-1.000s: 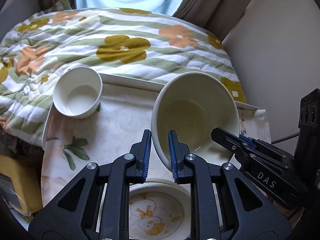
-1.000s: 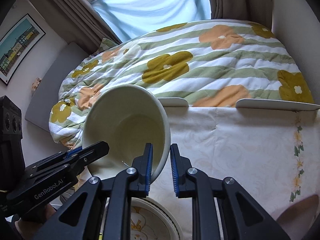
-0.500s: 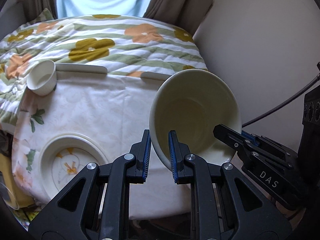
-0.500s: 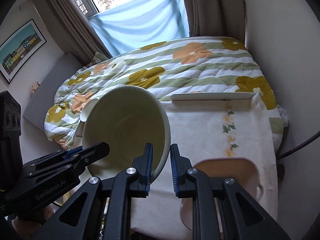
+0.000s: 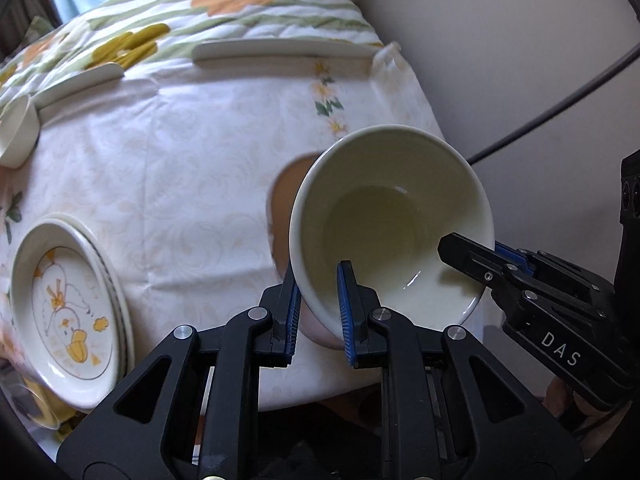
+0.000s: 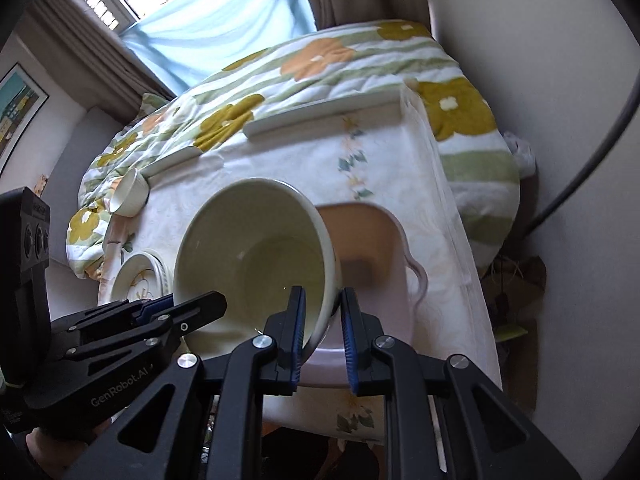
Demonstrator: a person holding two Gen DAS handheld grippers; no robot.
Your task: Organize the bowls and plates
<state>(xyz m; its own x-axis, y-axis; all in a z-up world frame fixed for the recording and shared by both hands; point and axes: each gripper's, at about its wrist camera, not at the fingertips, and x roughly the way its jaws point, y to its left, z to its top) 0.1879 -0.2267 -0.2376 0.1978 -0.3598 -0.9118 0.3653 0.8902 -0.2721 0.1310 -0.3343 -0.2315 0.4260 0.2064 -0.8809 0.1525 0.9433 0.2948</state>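
A large cream bowl is held in the air by both grippers, tilted toward the cameras. My left gripper is shut on its left rim; my right gripper is shut on its right rim. Below the bowl lies a pink handled dish, partly hidden. A stack of duck-patterned plates sits at the table's left front. A small white bowl stands at the far left corner.
The table wears a white floral cloth with a raised white rail at its far edge. A flowered quilt lies beyond. A wall and a black cable are at the right.
Both grippers have carried the large bowl to the right and lower, from above the duck plates to above the pink dish. Their hold on its rim is unchanged.
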